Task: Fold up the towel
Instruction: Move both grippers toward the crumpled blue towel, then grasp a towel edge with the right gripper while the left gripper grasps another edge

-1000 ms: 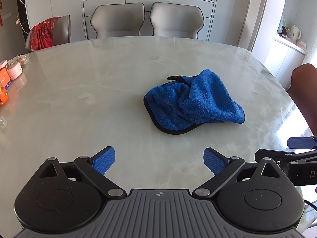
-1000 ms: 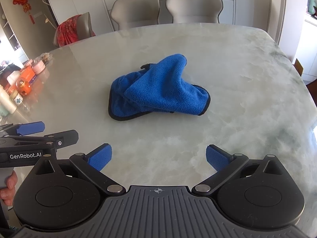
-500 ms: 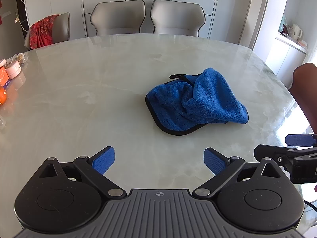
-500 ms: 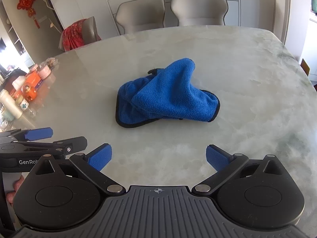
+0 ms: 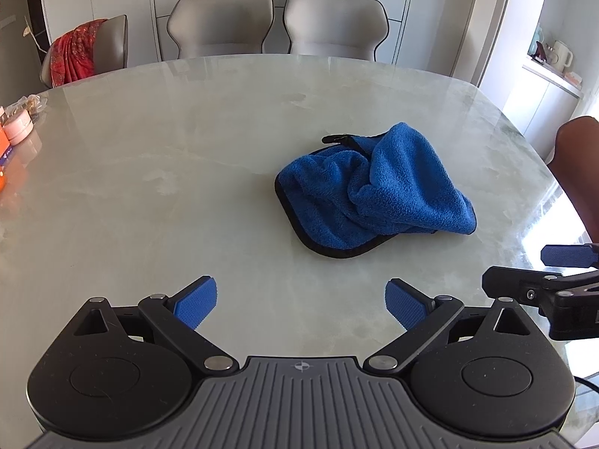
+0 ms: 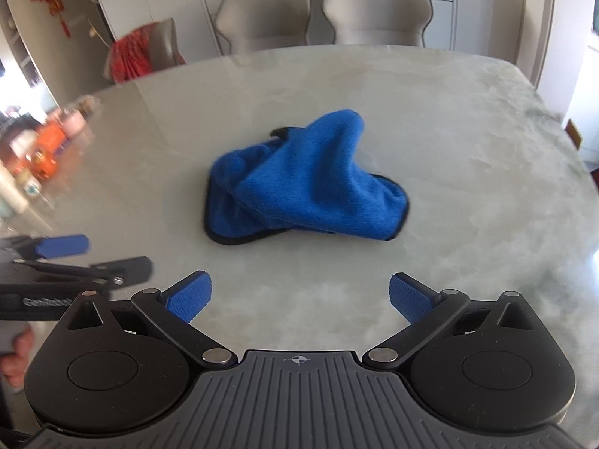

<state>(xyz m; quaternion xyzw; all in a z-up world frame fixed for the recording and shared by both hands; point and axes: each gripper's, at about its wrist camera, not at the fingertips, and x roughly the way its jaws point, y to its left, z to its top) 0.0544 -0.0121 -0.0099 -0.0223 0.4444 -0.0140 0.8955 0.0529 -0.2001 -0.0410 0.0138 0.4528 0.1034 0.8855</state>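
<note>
A blue towel (image 5: pixel 370 191) with a black edge lies crumpled on the pale marble table (image 5: pixel 168 172). It also shows in the right wrist view (image 6: pixel 307 183), ahead of centre. My left gripper (image 5: pixel 301 301) is open and empty, short of the towel and to its left. My right gripper (image 6: pixel 299 297) is open and empty, just short of the towel's near edge. The right gripper shows at the right edge of the left wrist view (image 5: pixel 554 273). The left gripper shows at the left of the right wrist view (image 6: pixel 71 258).
Small jars and orange packs (image 5: pixel 15 131) sit at the table's left edge, also in the right wrist view (image 6: pixel 48 142). Two grey chairs (image 5: pixel 277 22) stand behind the far edge; a chair with red cloth (image 5: pixel 78 52) at far left. A brown chair back (image 5: pixel 580 161) is at right.
Both grippers have moved forward toward the towel, which looks larger in both views. The right wrist view is blurred from motion. Both grippers stay open.
</note>
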